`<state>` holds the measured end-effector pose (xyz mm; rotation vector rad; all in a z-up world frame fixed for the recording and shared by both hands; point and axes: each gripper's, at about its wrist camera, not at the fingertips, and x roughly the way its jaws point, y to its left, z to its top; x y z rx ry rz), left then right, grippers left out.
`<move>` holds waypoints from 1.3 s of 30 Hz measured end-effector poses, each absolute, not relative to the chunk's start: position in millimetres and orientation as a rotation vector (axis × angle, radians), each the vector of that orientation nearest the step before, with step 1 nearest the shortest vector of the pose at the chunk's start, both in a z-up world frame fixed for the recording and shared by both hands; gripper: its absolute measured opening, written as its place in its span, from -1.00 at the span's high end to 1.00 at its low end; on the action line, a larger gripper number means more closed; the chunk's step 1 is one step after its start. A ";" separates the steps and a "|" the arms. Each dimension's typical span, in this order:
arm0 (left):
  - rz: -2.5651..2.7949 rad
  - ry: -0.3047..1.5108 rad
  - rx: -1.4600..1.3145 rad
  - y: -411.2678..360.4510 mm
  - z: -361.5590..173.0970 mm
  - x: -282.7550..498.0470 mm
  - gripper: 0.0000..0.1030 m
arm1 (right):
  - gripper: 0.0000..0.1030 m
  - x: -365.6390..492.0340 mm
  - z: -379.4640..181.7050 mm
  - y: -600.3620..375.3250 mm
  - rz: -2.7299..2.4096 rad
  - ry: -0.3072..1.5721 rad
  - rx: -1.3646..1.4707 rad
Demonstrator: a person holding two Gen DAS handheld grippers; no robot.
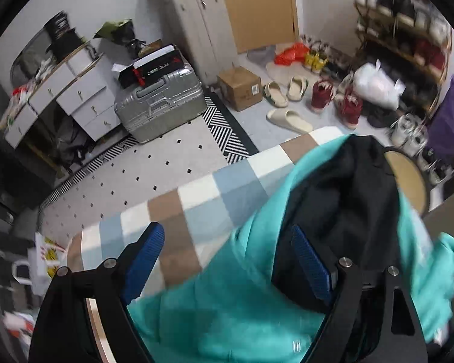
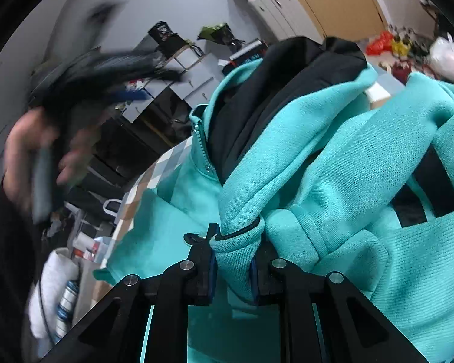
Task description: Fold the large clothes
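A teal zip hoodie [image 1: 227, 296] with a black lining [image 1: 348, 187] lies bunched on a table with a checked cloth [image 1: 196, 199]. My left gripper [image 1: 227, 257] is open above it, blue pads wide apart, with nothing between them. In the right wrist view my right gripper [image 2: 231, 264] is shut on a fold of the hoodie [image 2: 333, 181] near a black-edged hem and holds it lifted; the zipper [image 2: 201, 145] and black hood lining [image 2: 272, 90] rise in front. The blurred left gripper and hand [image 2: 39, 157] show at left.
On the floor past the table's far edge are a silver suitcase [image 1: 163, 103], a cardboard box [image 1: 240, 87], slippers and shoes [image 1: 290, 103], a shoe rack [image 1: 402, 36], a white drawer desk [image 1: 69, 96] and a round stool [image 1: 408, 178].
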<state>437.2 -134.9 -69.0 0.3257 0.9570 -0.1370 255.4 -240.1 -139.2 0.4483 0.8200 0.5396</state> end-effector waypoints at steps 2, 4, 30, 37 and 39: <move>-0.116 0.957 0.392 -150.6 -85.0 451.7 -0.61 | 0.65 253.4 -143.8 -243.7 0.553 0.802 0.476; -0.106 0.974 0.463 -163.4 -101.6 464.1 -0.61 | 0.65 253.6 -147.9 -250.2 0.584 0.792 0.520; -0.309 0.790 -0.107 24.0 -79.2 240.7 0.91 | 0.63 254.0 -163.4 -268.6 0.597 0.803 0.551; -0.304 0.895 -0.139 35.5 -126.6 215.6 0.87 | 0.61 250.8 -158.1 -261.5 0.549 0.817 0.467; -0.294 0.905 -0.171 35.1 -123.9 217.4 0.87 | 0.43 248.7 -150.1 -261.1 0.551 0.821 0.422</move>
